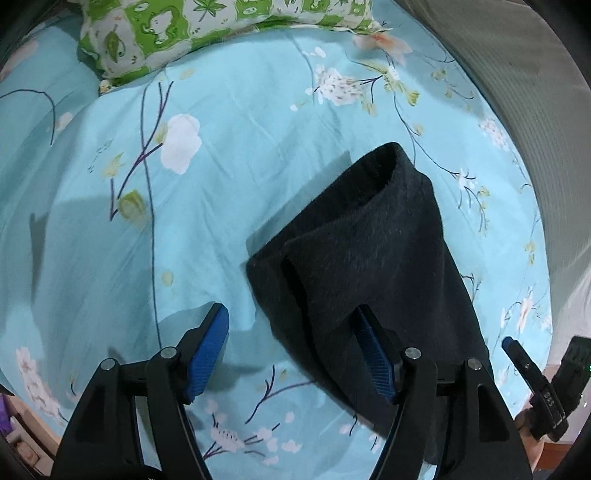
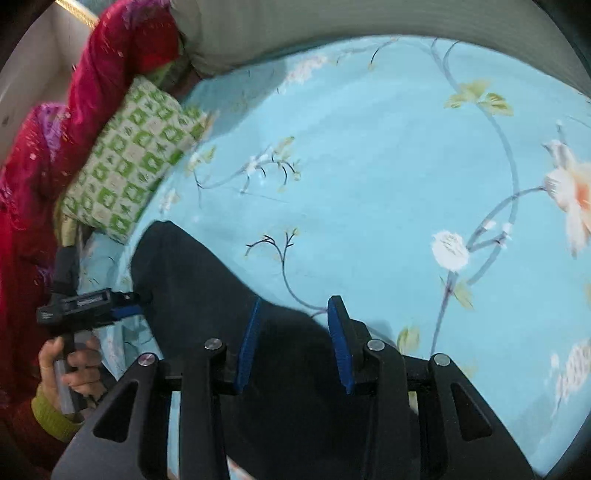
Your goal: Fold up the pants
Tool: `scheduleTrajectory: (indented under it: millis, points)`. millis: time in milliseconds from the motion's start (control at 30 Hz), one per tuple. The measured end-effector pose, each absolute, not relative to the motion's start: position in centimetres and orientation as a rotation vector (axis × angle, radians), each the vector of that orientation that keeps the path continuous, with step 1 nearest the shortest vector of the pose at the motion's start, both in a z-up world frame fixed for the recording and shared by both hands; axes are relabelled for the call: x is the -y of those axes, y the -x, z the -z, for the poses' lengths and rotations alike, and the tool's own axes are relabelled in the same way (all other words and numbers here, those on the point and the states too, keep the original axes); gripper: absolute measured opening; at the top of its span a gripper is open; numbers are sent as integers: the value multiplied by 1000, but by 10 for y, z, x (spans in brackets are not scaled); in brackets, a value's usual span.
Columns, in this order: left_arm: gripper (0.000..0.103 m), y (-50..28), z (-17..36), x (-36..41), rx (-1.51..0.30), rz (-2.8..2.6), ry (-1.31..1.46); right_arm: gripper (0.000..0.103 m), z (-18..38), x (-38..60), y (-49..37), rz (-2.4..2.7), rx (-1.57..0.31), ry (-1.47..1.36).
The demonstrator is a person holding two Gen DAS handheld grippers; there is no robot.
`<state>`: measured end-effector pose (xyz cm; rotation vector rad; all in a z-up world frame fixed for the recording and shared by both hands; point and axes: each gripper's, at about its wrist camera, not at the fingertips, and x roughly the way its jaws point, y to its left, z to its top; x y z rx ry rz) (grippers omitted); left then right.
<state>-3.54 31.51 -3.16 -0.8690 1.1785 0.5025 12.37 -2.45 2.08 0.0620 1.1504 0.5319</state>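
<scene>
Dark navy pants (image 1: 373,254) lie folded in a narrow strip on a light blue floral bedsheet (image 1: 229,155). My left gripper (image 1: 291,332) is open, its right finger tucked under the pants' near edge, its left finger over bare sheet. In the right wrist view the pants (image 2: 207,288) run from lower centre to the left. My right gripper (image 2: 295,325) is open with the dark cloth lying between its fingers. The left gripper (image 2: 125,302) shows at the pants' far left edge, and the right gripper (image 1: 511,345) shows at the left wrist view's right edge.
A green-and-white checked pillow (image 1: 207,29) lies at the head of the bed, also in the right wrist view (image 2: 129,166). A red and purple blanket (image 2: 48,155) is heaped beside it. A grey ribbed cover (image 2: 332,26) runs along the far bed edge.
</scene>
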Motion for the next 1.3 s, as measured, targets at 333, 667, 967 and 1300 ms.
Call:
scheduleTrajectory:
  millis: [333,667,967,1300]
  points:
    - [53,20,40,-306,-1144,-507,792,36,29,-24,-131,-573,-1307,179]
    - [17,31,1,-300,-955,-333,752,10,-7,-27,-110,-598,-1153,317]
    - [17,56,-42,-290,-812,-288,671,9,-38,-20,-101,-531,-957,278]
    - [17,51,-15,-291,-897,-325,477,9,-12,-42,-110,-510,-959,342]
